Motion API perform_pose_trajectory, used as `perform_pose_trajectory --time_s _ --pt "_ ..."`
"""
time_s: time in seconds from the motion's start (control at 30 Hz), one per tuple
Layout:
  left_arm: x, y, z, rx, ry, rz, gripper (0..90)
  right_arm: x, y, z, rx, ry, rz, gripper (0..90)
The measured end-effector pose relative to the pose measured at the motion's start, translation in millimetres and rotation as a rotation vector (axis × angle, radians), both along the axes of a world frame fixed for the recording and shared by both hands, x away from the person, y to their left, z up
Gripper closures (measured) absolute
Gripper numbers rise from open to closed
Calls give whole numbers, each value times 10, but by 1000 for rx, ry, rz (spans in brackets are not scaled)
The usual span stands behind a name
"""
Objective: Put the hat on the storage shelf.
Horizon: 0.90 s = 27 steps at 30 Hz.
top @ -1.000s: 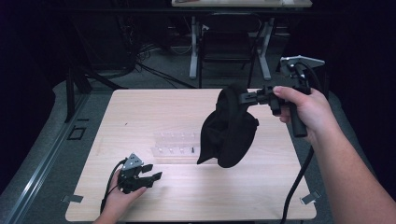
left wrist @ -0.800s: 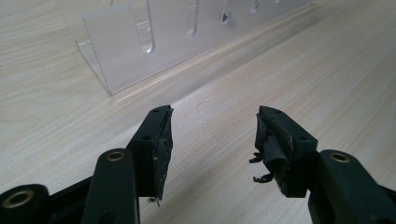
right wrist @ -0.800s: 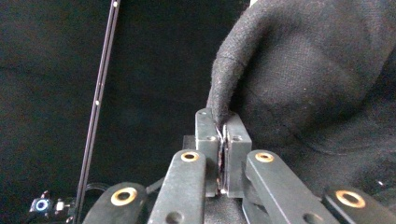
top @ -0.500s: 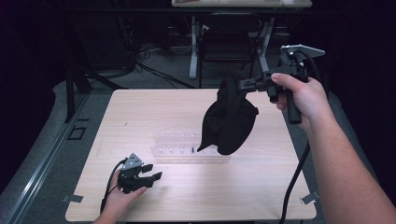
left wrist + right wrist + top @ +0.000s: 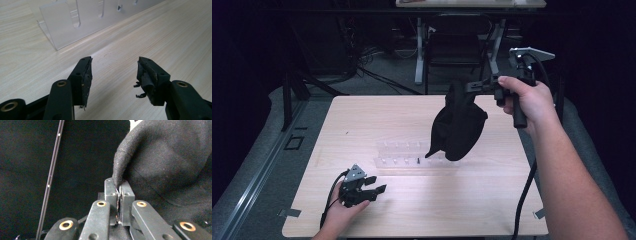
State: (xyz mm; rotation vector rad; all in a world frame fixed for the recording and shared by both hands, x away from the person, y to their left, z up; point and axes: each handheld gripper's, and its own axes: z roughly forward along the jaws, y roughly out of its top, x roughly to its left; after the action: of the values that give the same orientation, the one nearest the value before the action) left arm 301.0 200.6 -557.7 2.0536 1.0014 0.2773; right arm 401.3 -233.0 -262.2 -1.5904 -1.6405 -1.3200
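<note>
Black cloth (image 5: 457, 125): hangs in the air above the right half of the table, pinched by its upper edge; a pointed corner droops toward the clear rack, and from the high view I cannot tell whether it touches it.
Right gripper (image 5: 472, 87): held up high by the right hand (image 5: 529, 100), pointing toward the person's left; a grey plate sits on top of it and a cable trails down past the forearm.
Right fingers (image 5: 111, 192): pressed together on a fold of the cloth's edge, as the right gripper view shows, with the fabric bulging up and to the right of them.
Left gripper (image 5: 374, 186): rests low on the near left part of the table in the left hand (image 5: 339, 207), aimed toward the rack.
Left fingers (image 5: 83, 75): spread apart with bare wood between them; the pad on the other one looks frayed.
Clear rack (image 5: 412, 155): a see-through slotted holder lying mid-table, with one small dark item in it, too small to identify.
Table (image 5: 362, 120): light wood, with dark floor and cables behind it.
</note>
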Motion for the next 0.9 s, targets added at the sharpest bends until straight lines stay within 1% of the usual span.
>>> perform_pose_trajectory --time_s 0.03,0.07,0.23,0.3,0.33,0.37,0.53,0.8,0.9 --pt "0 0 0 0 0 0 461 11 17 -10 -3 -1 -5 878" --pt "-2 -15 -17 -10 -6 2 461 21 36 -19 -4 -4 -6 878" --pt "-1 -14 -16 -6 -8 -3 462 79 119 -48 7 -6 0 878" --pt "-1 -6 -10 -4 -5 -3 462 91 135 -55 10 -5 -2 879" --pt "-1 -1 -3 3 -1 -4 462 103 149 -65 8 -7 1 878" --pt "-2 -1 -4 0 0 -3 461 115 164 -74 9 -5 2 878" --pt "-1 2 -3 0 -1 -5 461 180 232 -151 19 3 7 878" --pt "5 1 -7 4 -2 -6 462 249 297 -258 10 10 4 878" --pt "3 1 -5 3 -3 -6 461 266 303 -278 -10 12 6 878"
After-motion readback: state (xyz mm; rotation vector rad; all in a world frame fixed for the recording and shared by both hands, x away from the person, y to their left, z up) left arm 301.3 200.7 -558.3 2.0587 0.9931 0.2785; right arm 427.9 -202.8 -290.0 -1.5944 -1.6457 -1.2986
